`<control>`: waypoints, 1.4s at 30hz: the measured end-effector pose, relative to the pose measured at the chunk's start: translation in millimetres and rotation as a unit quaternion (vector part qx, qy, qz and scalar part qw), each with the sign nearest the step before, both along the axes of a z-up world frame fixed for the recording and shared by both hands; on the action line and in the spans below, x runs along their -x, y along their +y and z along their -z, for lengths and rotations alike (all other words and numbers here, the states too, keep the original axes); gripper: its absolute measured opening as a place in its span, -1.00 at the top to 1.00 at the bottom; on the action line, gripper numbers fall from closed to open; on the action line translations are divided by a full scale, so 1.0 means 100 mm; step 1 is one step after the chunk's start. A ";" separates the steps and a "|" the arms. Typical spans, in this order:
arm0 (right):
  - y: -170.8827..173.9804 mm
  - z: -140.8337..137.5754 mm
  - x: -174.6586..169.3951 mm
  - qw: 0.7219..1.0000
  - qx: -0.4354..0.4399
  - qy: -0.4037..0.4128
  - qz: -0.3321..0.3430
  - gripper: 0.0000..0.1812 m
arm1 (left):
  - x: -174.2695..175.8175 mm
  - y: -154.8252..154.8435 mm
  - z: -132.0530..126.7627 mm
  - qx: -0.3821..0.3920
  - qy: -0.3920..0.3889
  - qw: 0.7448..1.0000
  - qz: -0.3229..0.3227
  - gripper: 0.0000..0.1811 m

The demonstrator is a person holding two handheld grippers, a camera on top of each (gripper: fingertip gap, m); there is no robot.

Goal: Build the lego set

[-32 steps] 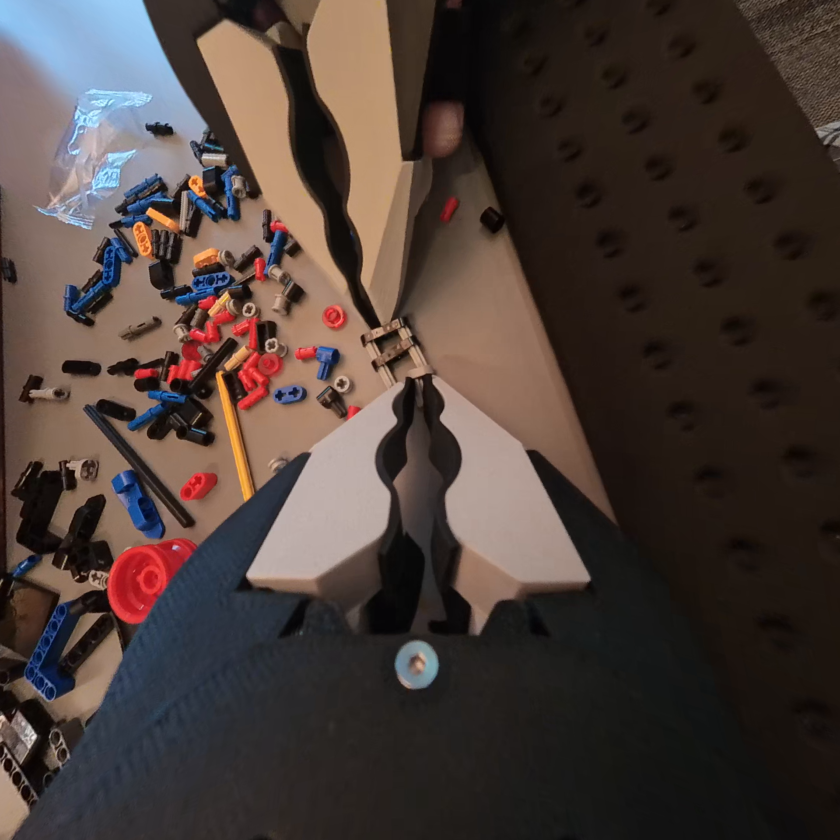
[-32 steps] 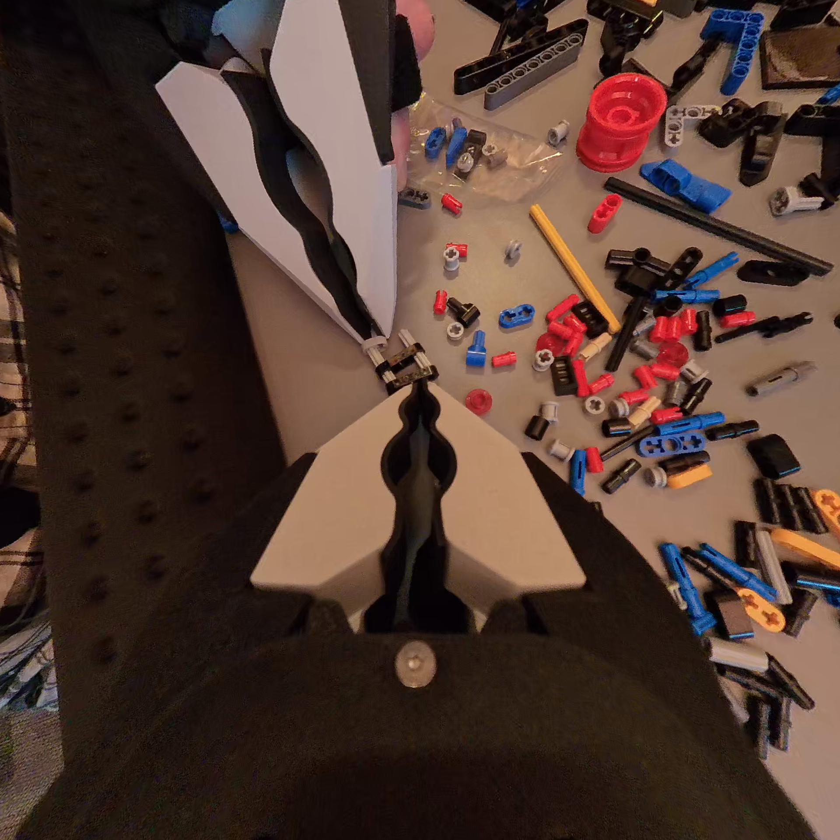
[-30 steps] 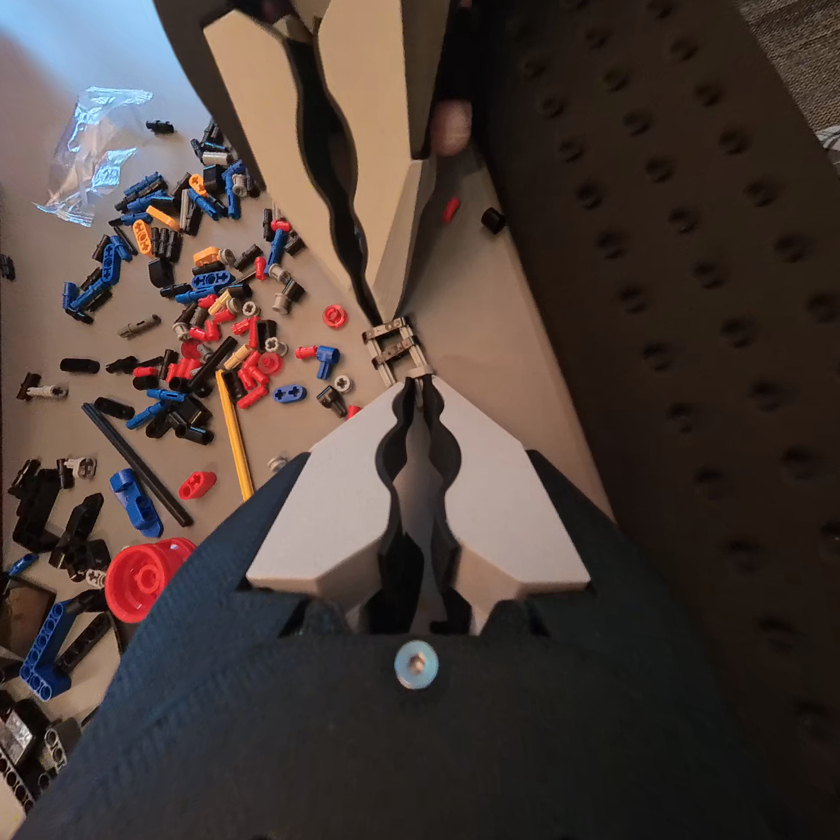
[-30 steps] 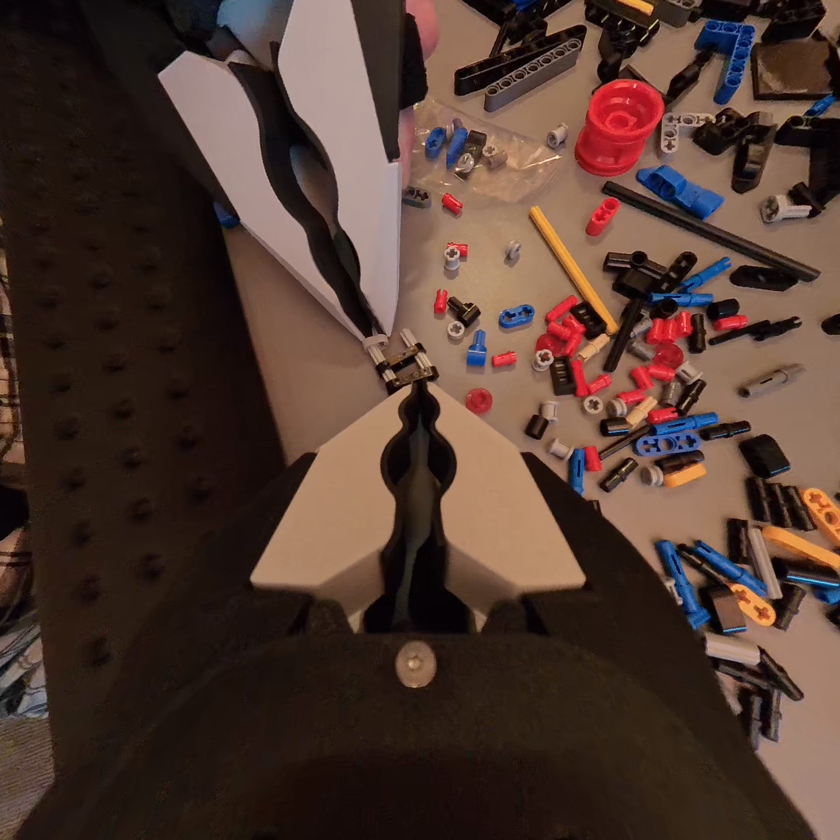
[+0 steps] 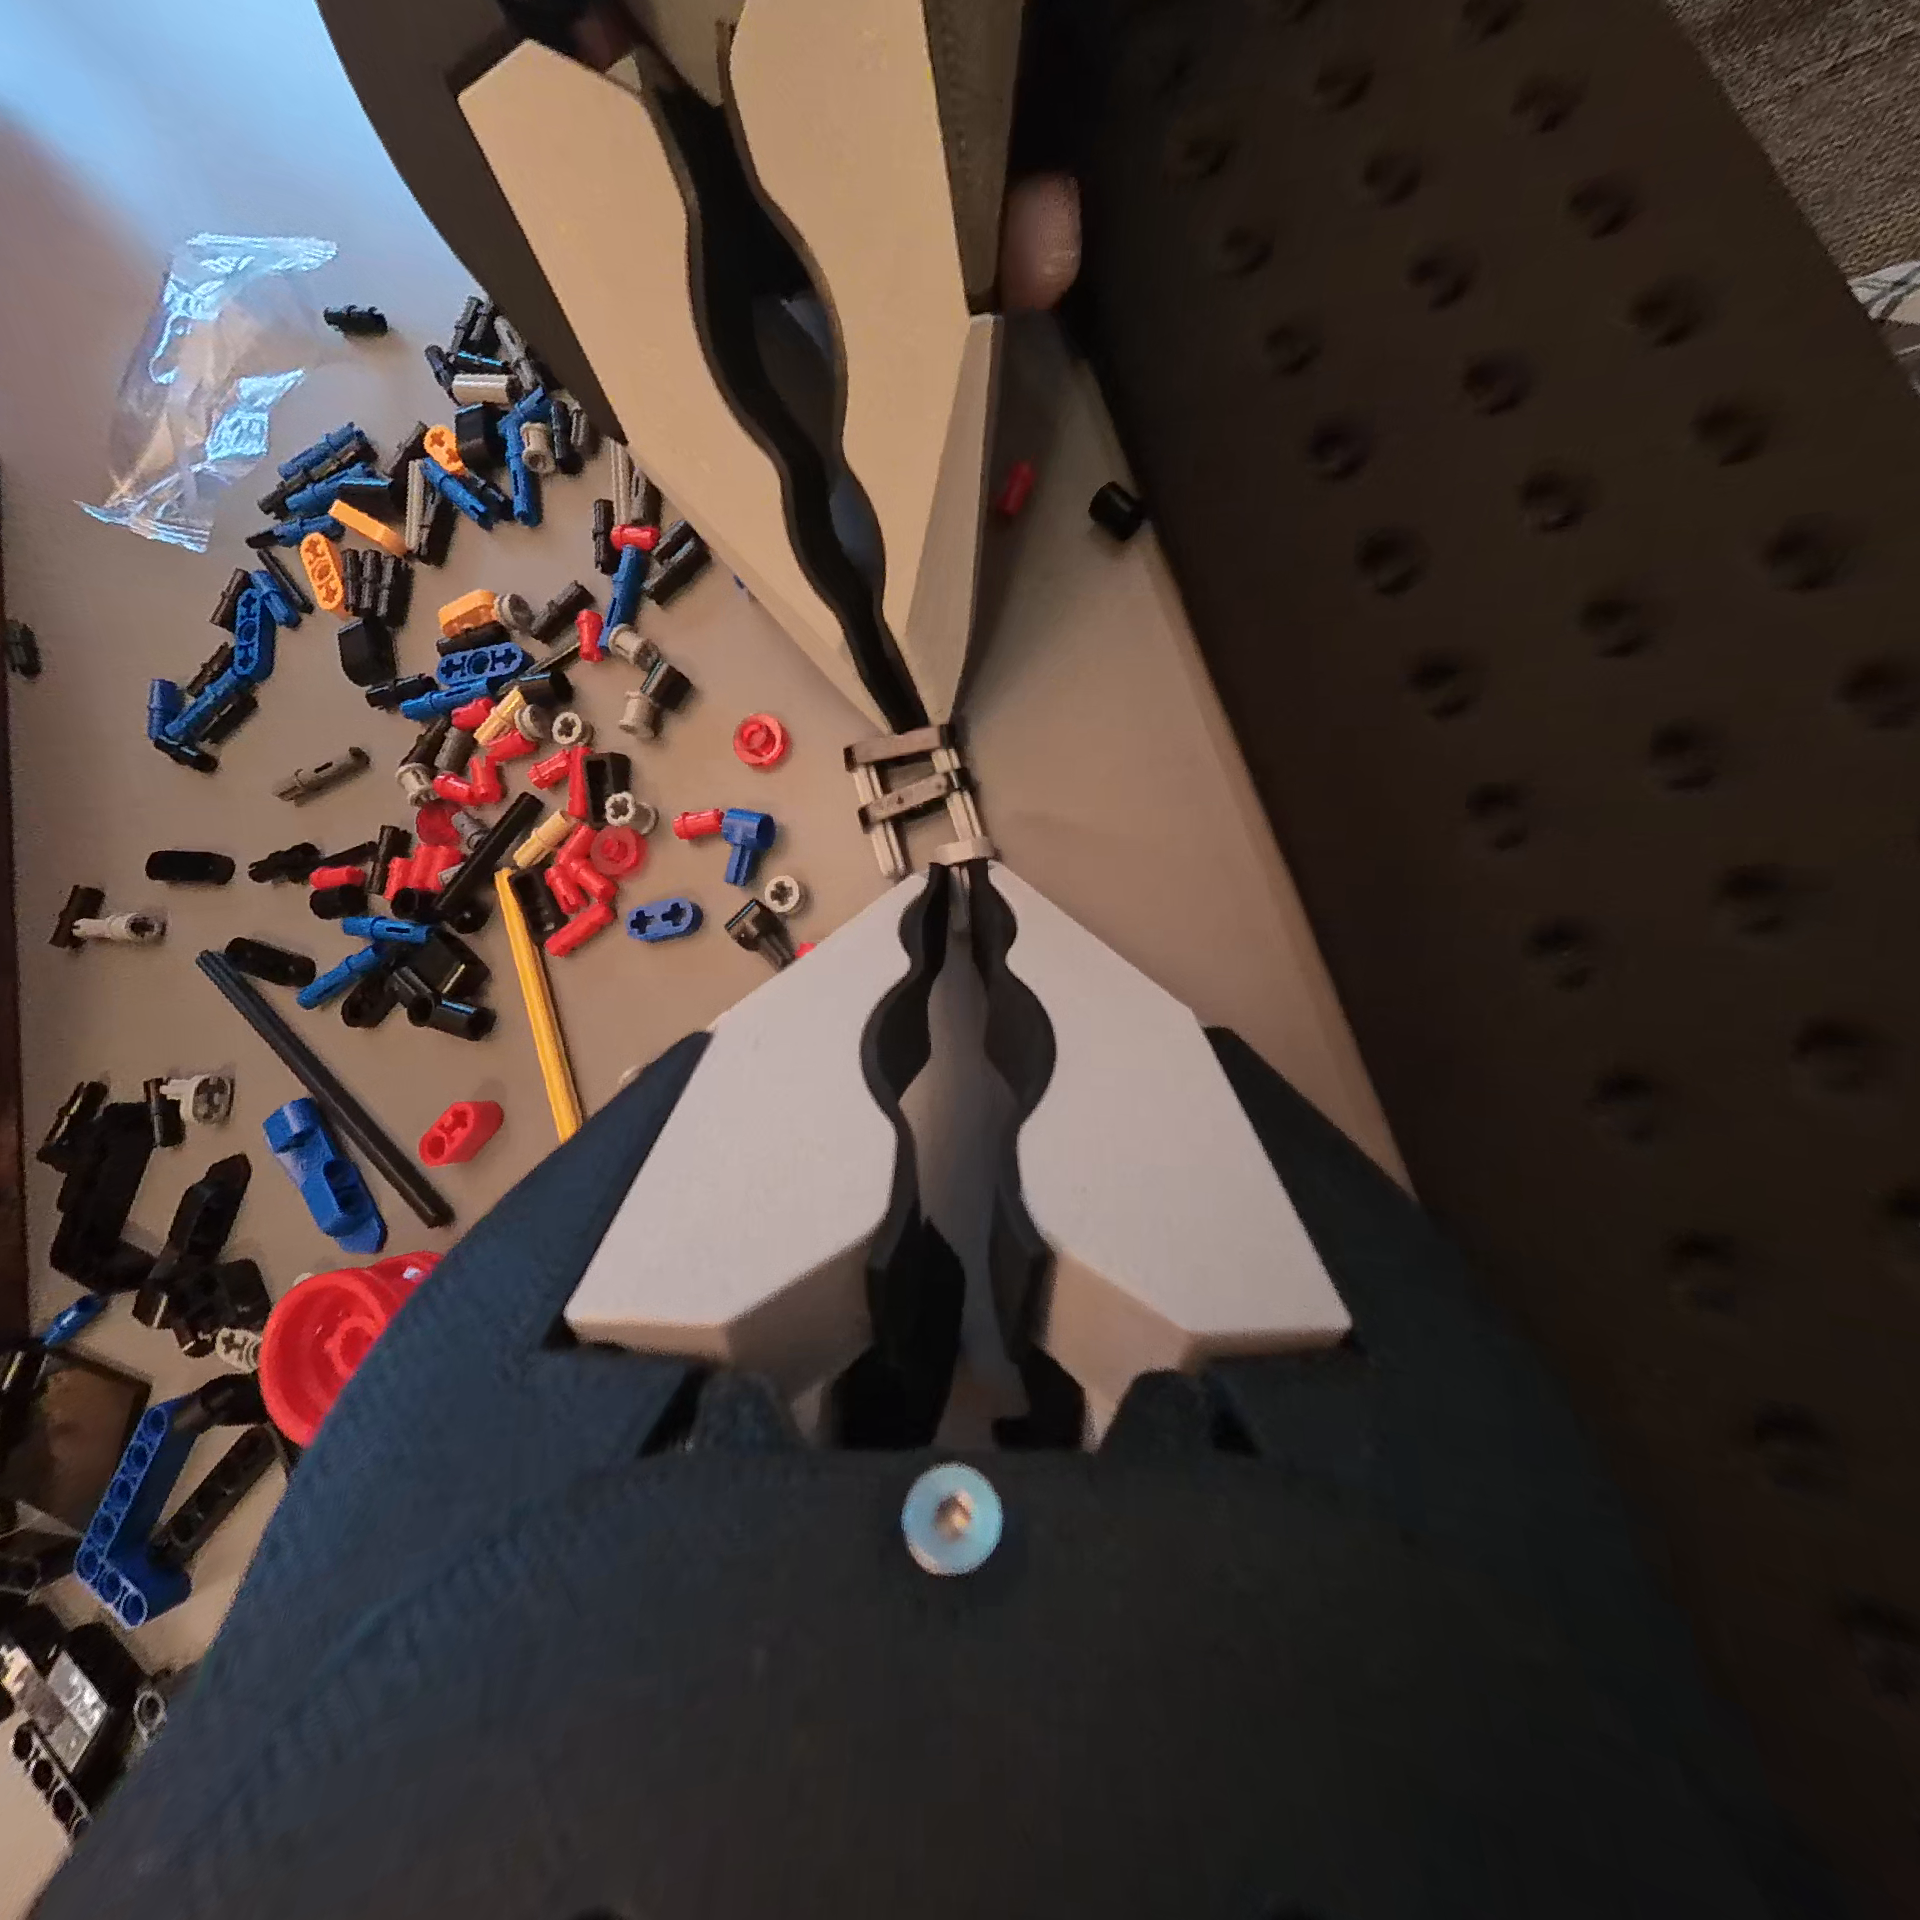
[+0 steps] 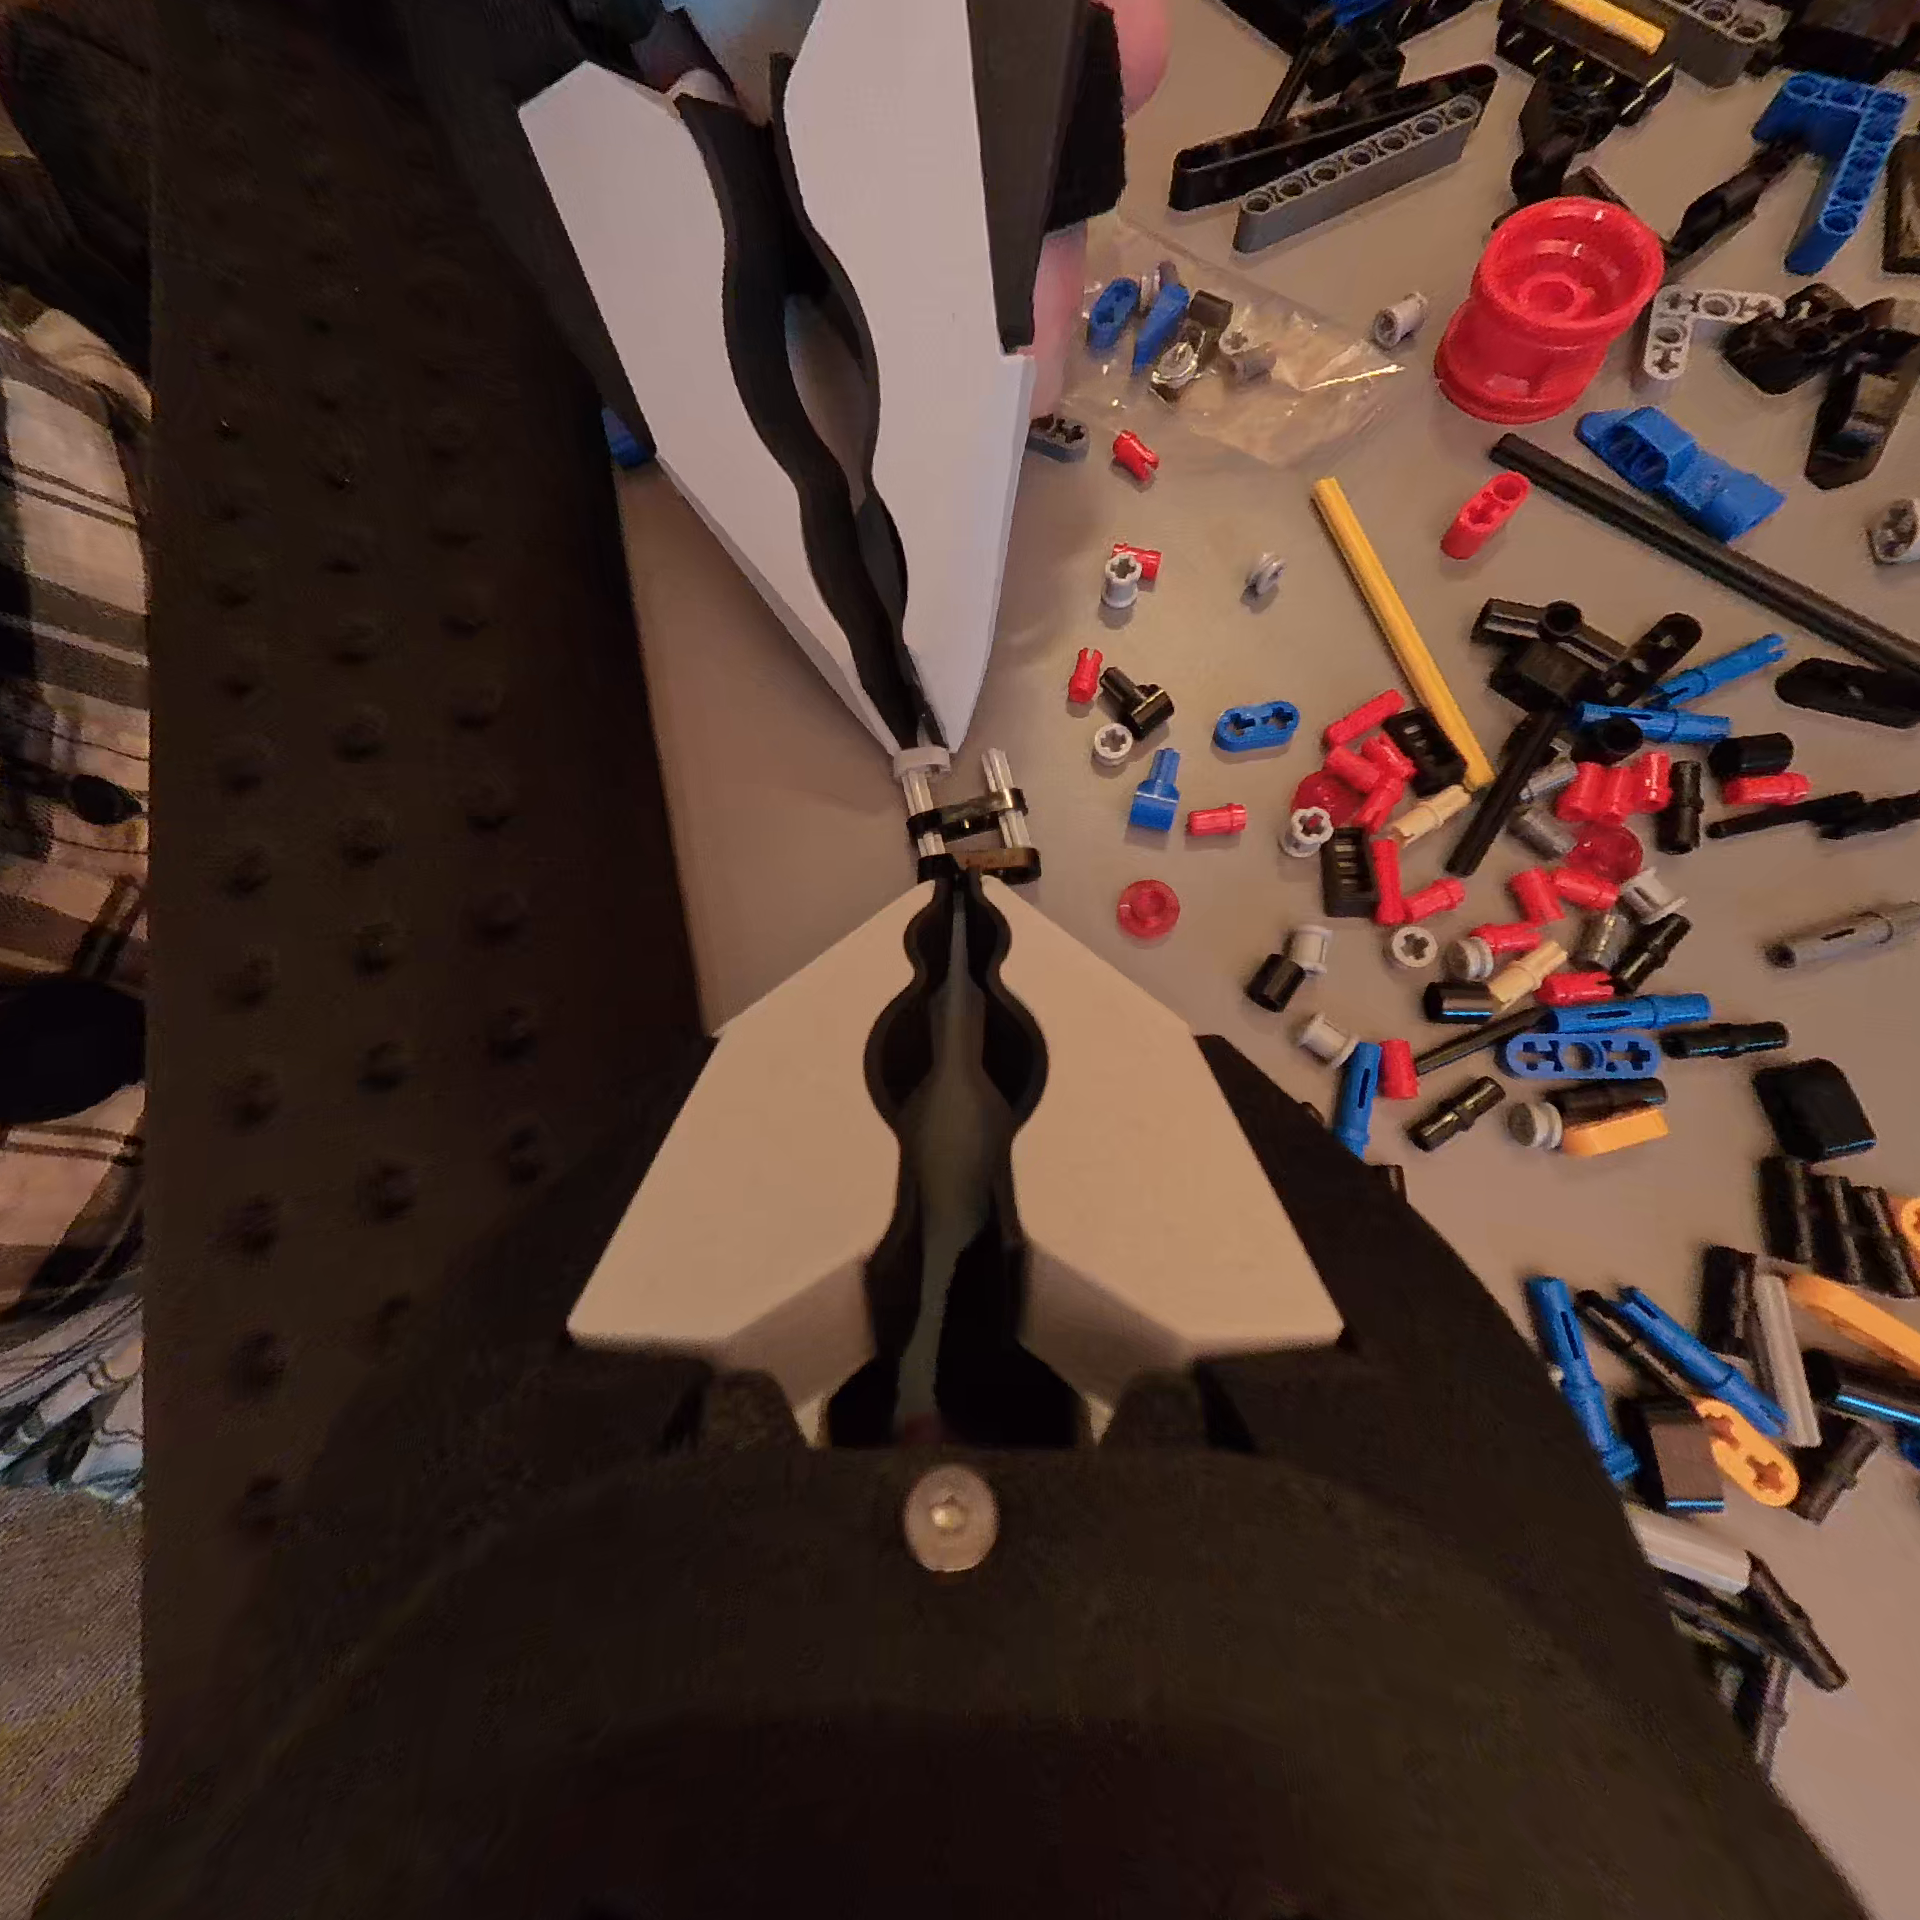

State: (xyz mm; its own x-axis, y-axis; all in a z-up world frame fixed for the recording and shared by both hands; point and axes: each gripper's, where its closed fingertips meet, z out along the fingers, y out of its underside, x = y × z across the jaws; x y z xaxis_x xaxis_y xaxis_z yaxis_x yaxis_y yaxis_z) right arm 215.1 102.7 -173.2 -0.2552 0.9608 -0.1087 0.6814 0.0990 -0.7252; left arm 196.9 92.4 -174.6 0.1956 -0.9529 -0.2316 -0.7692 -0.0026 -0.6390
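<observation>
A small assembly (image 5: 914, 792) of two grey axles joined by two dark cross links hangs between my two grippers above the grey table (image 5: 1122, 831). My left gripper (image 5: 961, 868) is shut on the near end of one grey axle. My right gripper (image 5: 925, 717) comes in from the top of the left wrist view and pinches the far side. In the right wrist view my right gripper (image 6: 961, 883) is shut on the assembly's (image 6: 966, 816) near black link. There the left gripper (image 6: 920, 743) grips a grey axle end from above.
Loose red, blue and black pieces (image 6: 1507, 883) are scattered beside the grippers, with a yellow axle (image 6: 1392, 623), a red wheel (image 6: 1538, 312) and a clear bag of parts (image 6: 1226, 353). A dark studded panel (image 5: 1558, 727) borders the table; it also shows in the right wrist view (image 6: 364, 727).
Both grippers stay shut on the assembly; the pair has shifted only slightly over the table.
</observation>
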 end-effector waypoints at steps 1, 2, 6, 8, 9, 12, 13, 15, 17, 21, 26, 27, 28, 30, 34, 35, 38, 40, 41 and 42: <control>0.00 0.00 0.01 1.000 -0.001 0.003 0.003 0.99 | 0.00 -0.01 0.00 0.007 -0.002 1.000 -0.001 0.96; 0.02 0.01 0.01 1.000 -0.006 0.000 0.007 1.00 | 0.00 -0.02 -0.01 0.011 -0.006 1.000 0.000 0.95; 0.02 0.01 0.01 1.000 -0.010 0.001 0.010 1.00 | 0.00 0.02 -0.08 0.025 -0.025 0.999 -0.014 0.65; 0.01 0.01 0.02 1.000 -0.011 0.001 0.010 1.00 | -0.01 0.03 -0.07 0.015 -0.014 1.000 -0.015 0.60; 0.01 0.01 0.02 1.000 -0.012 0.001 0.010 1.00 | -0.02 0.04 -0.05 0.005 -0.002 1.000 -0.014 0.56; 0.01 0.01 0.03 1.000 -0.012 0.002 0.015 1.00 | -0.08 0.07 -0.05 -0.005 0.001 1.000 -0.006 0.56; 0.01 0.01 0.03 1.000 -0.012 0.002 0.016 1.00 | -0.09 0.10 -0.05 -0.011 0.004 1.000 -0.006 0.59; 0.02 0.01 0.03 1.000 -0.012 0.001 0.020 1.00 | -0.11 0.14 -0.03 -0.009 0.011 1.000 0.001 0.74; 0.03 0.01 0.03 1.000 -0.009 0.000 0.026 1.00 | -0.13 0.15 -0.02 0.004 0.006 1.000 0.001 0.76; 0.06 0.01 0.02 0.999 -0.007 -0.001 0.038 1.00 | -0.13 0.16 -0.02 0.008 -0.002 1.000 0.002 0.77; 0.08 0.00 0.02 0.999 -0.005 -0.002 0.045 1.00 | -0.14 0.16 -0.01 0.012 -0.015 1.000 -0.003 0.77; 0.08 0.00 0.02 0.999 -0.007 -0.002 0.045 1.00 | -0.14 0.16 -0.01 0.012 -0.018 1.000 -0.005 0.77; 0.08 0.00 0.02 0.999 -0.008 -0.001 0.046 1.00 | -0.14 0.16 -0.01 0.014 -0.022 1.000 -0.006 0.78; 0.09 0.00 0.03 0.999 -0.008 -0.001 0.043 1.00 | -0.14 0.16 -0.01 0.024 -0.033 0.999 -0.012 0.77; 0.09 0.00 0.05 1.000 -0.009 -0.002 0.030 1.00 | -0.17 0.14 -0.01 0.017 -0.037 0.999 -0.010 0.81; 0.09 0.00 0.05 1.000 -0.007 -0.002 0.027 1.00 | -0.17 0.14 -0.01 0.015 -0.038 0.999 -0.009 0.81; 0.09 0.01 0.05 1.000 -0.007 -0.002 0.024 1.00 | -0.16 0.14 -0.01 0.019 -0.043 0.999 -0.010 0.80; 0.09 0.01 0.05 1.000 -0.005 -0.002 0.026 1.00 | -0.17 0.14 -0.02 0.015 -0.043 0.999 -0.010 0.81; 0.08 0.01 0.05 1.000 -0.006 -0.001 0.026 1.00 | -0.16 0.14 -0.02 0.014 -0.040 0.999 -0.013 0.81; 0.08 0.01 0.05 1.000 -0.008 -0.001 0.027 1.00 | -0.14 0.15 -0.02 0.015 -0.032 0.999 -0.018 0.77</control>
